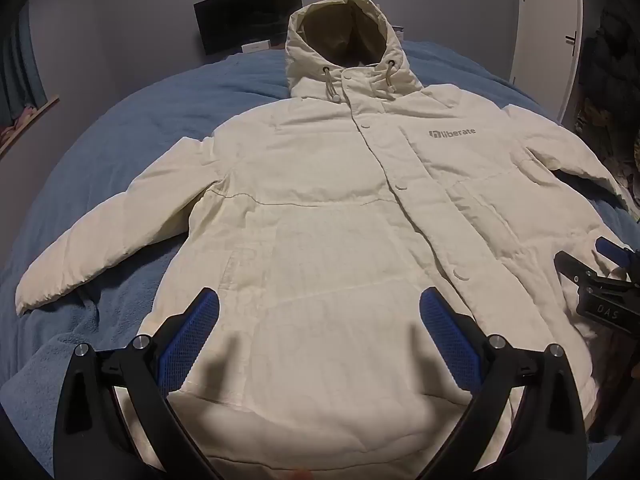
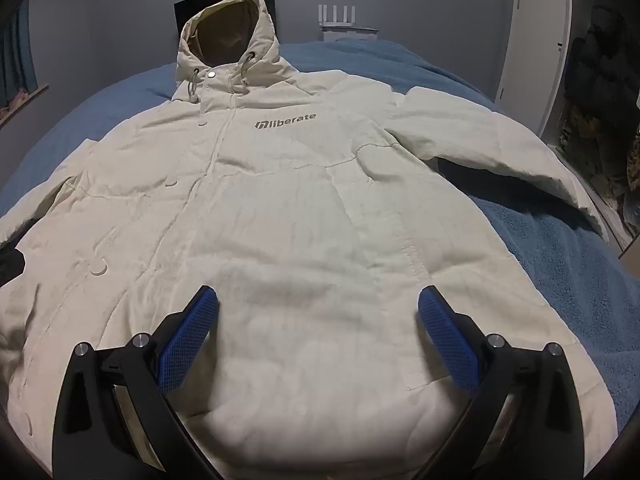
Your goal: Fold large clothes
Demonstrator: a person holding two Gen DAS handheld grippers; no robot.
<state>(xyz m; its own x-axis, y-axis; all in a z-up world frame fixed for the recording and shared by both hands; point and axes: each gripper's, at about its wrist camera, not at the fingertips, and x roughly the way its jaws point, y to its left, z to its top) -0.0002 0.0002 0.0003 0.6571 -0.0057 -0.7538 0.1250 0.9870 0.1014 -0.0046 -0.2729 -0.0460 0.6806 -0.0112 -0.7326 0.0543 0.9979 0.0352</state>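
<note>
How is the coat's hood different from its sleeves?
The hood stands puffed up and gapes open, dark inside; the sleeves lie flat and spread sideways on the blue blanket. The hood has drawstrings; the sleeves show none. Both are the same cream padded fabric.

A blue blanket (image 1: 168,120), a dark monitor (image 1: 248,20), a white door (image 1: 548,40).

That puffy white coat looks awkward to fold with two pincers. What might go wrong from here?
The jacket is thick and padded, so a fold may spring back open, and each open gripper, left and right, may pinch only the top layer. The hood stands upright, so it could flop sideways and bulk up the bundle. The sleeve on the right reaches the edge of the blue blanket and might slip off when the coat is pulled.
</note>
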